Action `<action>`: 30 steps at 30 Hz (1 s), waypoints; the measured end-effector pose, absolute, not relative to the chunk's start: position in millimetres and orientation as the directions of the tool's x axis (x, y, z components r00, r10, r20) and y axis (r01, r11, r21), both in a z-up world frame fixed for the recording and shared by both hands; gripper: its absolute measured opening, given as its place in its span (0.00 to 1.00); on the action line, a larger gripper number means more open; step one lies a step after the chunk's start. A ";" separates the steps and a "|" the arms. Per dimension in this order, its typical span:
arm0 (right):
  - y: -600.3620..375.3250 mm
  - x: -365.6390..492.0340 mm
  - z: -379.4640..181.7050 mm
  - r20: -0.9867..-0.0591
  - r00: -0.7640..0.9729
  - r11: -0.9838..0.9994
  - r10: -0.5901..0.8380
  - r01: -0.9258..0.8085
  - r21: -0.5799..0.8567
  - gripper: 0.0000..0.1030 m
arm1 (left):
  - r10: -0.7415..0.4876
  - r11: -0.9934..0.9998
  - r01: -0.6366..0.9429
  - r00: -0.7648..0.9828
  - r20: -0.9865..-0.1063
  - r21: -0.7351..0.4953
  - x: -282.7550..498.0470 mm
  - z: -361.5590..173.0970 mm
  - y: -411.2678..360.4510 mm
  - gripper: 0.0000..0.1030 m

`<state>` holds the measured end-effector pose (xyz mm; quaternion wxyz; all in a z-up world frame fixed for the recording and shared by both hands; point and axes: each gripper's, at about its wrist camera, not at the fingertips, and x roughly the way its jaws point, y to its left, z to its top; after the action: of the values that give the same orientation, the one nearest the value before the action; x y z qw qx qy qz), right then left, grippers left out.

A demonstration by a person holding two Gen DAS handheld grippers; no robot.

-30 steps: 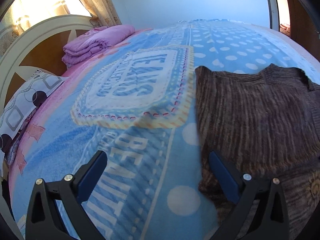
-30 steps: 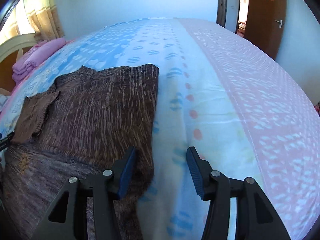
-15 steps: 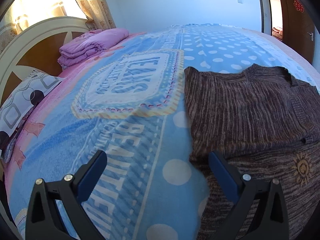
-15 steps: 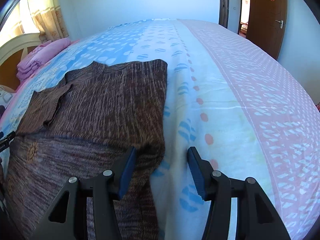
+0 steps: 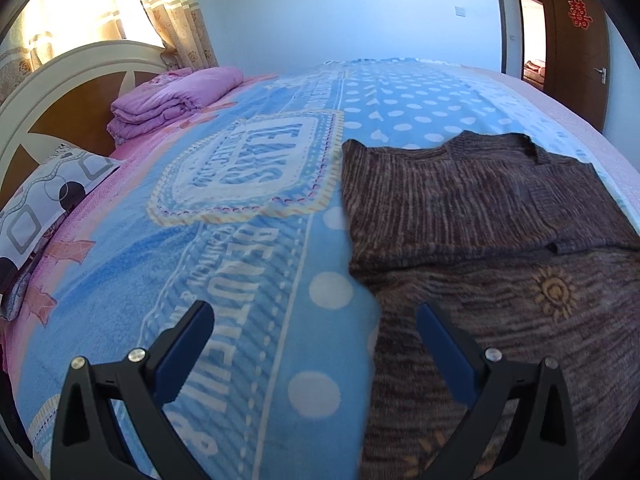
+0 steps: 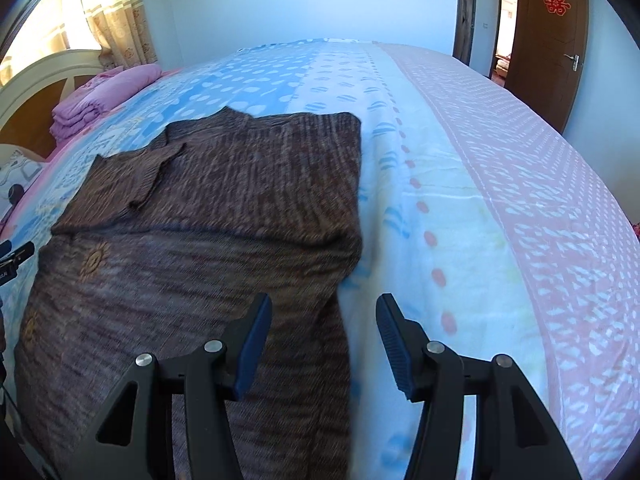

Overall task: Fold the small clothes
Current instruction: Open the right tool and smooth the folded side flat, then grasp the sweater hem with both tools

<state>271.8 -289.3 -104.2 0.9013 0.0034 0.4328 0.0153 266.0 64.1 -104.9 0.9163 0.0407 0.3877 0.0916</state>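
Note:
A brown striped knit sweater [image 5: 472, 216] lies flat on the bed, its far part folded over the near part, small gold sun motifs on the near part. It also shows in the right wrist view [image 6: 224, 216]. My left gripper [image 5: 316, 322] is open and empty, above the sweater's left edge, its right finger over the knit. My right gripper [image 6: 324, 320] is open and empty, straddling the sweater's right edge near the fold.
The bed carries a blue printed blanket [image 5: 224, 240] and a pale sheet with a pink band [image 6: 500, 184]. A folded pink quilt [image 5: 172, 100] and a patterned pillow [image 5: 44, 196] lie by the white headboard [image 5: 52, 80]. A brown door [image 6: 556, 28] stands far right.
Both grippers have pulled back toward me and risen, so more of the near part of the sweater shows. Both stay open and empty.

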 end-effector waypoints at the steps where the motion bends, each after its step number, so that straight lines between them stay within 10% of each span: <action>1: -287.4 266.5 -104.0 -0.783 0.621 0.999 0.038 -0.031 0.023 0.54 | 0.192 0.981 -0.127 0.685 -0.703 0.145 260.2 -104.3 62.9 1.00; 18: -255.5 166.9 -113.6 -0.815 0.572 0.992 0.098 -0.121 0.035 0.55 | 0.090 0.995 -0.033 0.637 -0.765 0.089 162.1 -121.4 65.6 0.99; 30: -250.9 106.4 -124.2 -0.820 0.567 0.992 0.073 -0.129 -0.002 0.56 | -0.015 0.999 0.042 0.595 -0.803 0.012 97.1 -133.9 59.9 0.77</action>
<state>106.4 -250.9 -124.2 0.8847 -0.0307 0.4616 0.0570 97.1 59.9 -133.9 0.8930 0.0147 0.4495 -0.0159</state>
